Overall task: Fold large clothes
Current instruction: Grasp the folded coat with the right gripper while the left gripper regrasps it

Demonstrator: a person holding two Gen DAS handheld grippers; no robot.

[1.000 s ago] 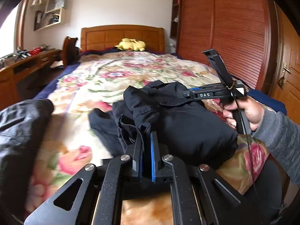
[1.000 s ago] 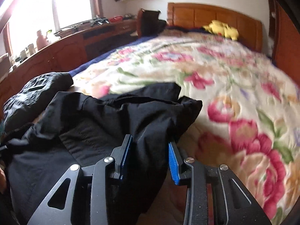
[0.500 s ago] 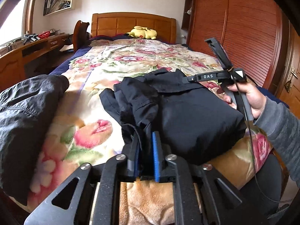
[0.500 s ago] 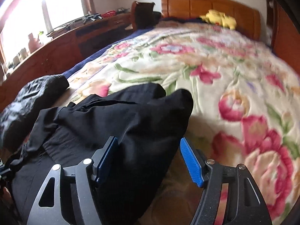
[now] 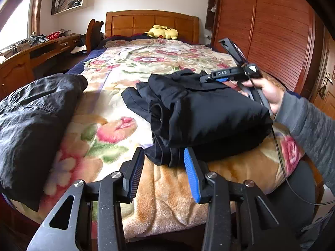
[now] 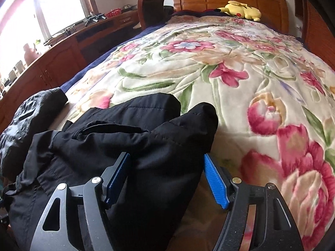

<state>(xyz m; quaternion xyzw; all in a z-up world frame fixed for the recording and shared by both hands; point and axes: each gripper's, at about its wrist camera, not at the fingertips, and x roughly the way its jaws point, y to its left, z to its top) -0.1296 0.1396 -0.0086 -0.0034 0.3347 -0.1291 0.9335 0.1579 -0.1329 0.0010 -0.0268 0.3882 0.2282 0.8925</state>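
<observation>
The folded black garment (image 5: pixel 209 113) lies at the foot edge of the bed (image 5: pixel 167 198), on the floral blanket. The left gripper (image 5: pixel 164 163) tilts downward at the bundle's near corner, its jaws just opened, nothing pinched. The right gripper (image 6: pixel 167 175), in a grey-sleeved hand (image 5: pixel 266 94), stands wide, its blue pads loose around the cloth.

Matt black cloth garment (image 5: pixel 209 113) lies on a plush, fuzzy floral blanket (image 6: pixel 240 67); headboard (image 5: pixel 150 22) is glossy varnished wood.
</observation>
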